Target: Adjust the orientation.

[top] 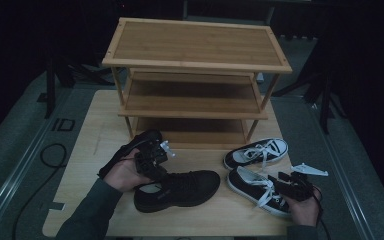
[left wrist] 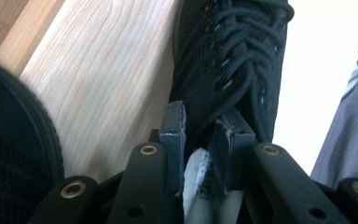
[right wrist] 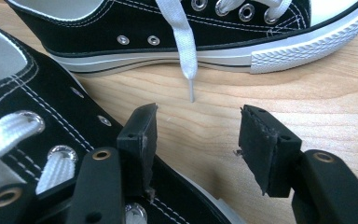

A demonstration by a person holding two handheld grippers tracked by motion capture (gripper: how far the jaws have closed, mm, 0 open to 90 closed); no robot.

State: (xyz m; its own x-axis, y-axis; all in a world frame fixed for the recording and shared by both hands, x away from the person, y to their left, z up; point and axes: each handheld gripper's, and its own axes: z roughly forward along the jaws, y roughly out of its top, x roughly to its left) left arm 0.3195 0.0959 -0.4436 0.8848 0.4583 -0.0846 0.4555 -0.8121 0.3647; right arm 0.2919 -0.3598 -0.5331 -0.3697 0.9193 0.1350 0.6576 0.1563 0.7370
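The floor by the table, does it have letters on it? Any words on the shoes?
"ID" on the floor, left of the table.
Black shoes and the sneakers: no words or brand to be read.
Rack: no label to be seen.

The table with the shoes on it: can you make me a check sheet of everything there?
Surface: pale wooden table, bare at the left.
Job's things: two all-black mesh trainers, one lying in front, one behind the left hand; two black canvas sneakers with white laces; three-tier bamboo shoe rack, shelves bare.
Clutter: nothing seen.
Grippers: left hand-held gripper clamps the front trainer's collar; right hand-held gripper open beside the near sneaker.
Cables: black cable on the floor at the left.
Surroundings: grey floor, dark stands.
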